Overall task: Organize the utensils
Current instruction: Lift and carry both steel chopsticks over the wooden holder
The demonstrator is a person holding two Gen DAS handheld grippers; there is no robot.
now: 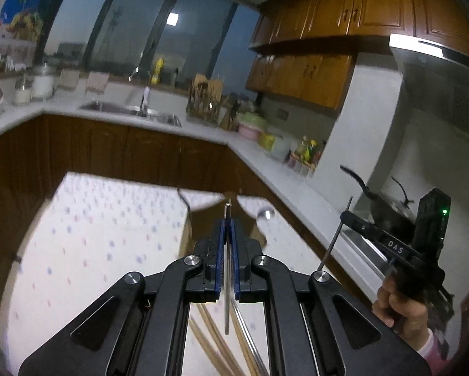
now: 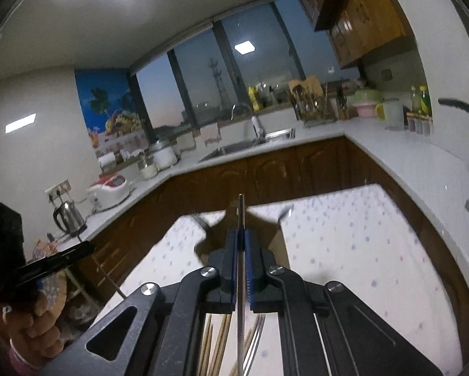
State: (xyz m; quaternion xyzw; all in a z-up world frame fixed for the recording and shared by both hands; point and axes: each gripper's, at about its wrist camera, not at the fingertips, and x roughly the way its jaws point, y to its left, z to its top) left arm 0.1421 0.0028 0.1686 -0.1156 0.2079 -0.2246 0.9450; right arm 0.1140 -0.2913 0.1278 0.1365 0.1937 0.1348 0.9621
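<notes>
Nearest, under the left gripper (image 1: 227, 219): wooden chopsticks (image 1: 214, 344) lying on the dotted tablecloth (image 1: 109, 235), blurred, beside a thin metal handle (image 1: 250, 338). Blue pads (image 1: 221, 244) pressed together on a metal rod (image 1: 227, 307), held upright between them, lower end hanging below the jaws, upper tip poking just above the fingertips. To the right, a hand (image 1: 400, 307) in a pink sleeve, gripping the right gripper (image 1: 344, 216) seen from the side. Readable on its black bar: "DAS". Green light glowing on its upright block. Clamped there too, a second thin metal stick (image 1: 336, 238), tilted, crossing the jaws.

From the right wrist: more chopsticks (image 2: 217, 344) and fork tines (image 2: 255, 344) low in the frame, below the jaws. Blue pads (image 2: 233, 263) closed tight on the same kind of metal stick (image 2: 241, 282), running straight up the middle and past the fingertips. At far left, the other hand (image 2: 37, 329) wrapped around the left gripper (image 2: 87, 247).

Just beyond both sets of fingertips, mid-table: a brown box (image 1: 209, 216) with blurred spoon-like utensils sticking out, one dark (image 1: 184, 199), one shiny (image 1: 265, 213); contents otherwise too blurred to tell.

Farther off: brown cabinets under a white counter (image 1: 203, 128), a sink (image 1: 131, 109) with tap, a utensil rack (image 1: 204, 100), bottles and tubs along the right side, a pan (image 1: 388, 206) on the stove under a steel hood (image 1: 438, 62). On the left counter, a kettle (image 2: 68, 217) and rice cooker (image 2: 109, 191). No other writing legible. Farthest: dusk-blue windows (image 1: 140, 25) and a fruit poster (image 2: 109, 109).
</notes>
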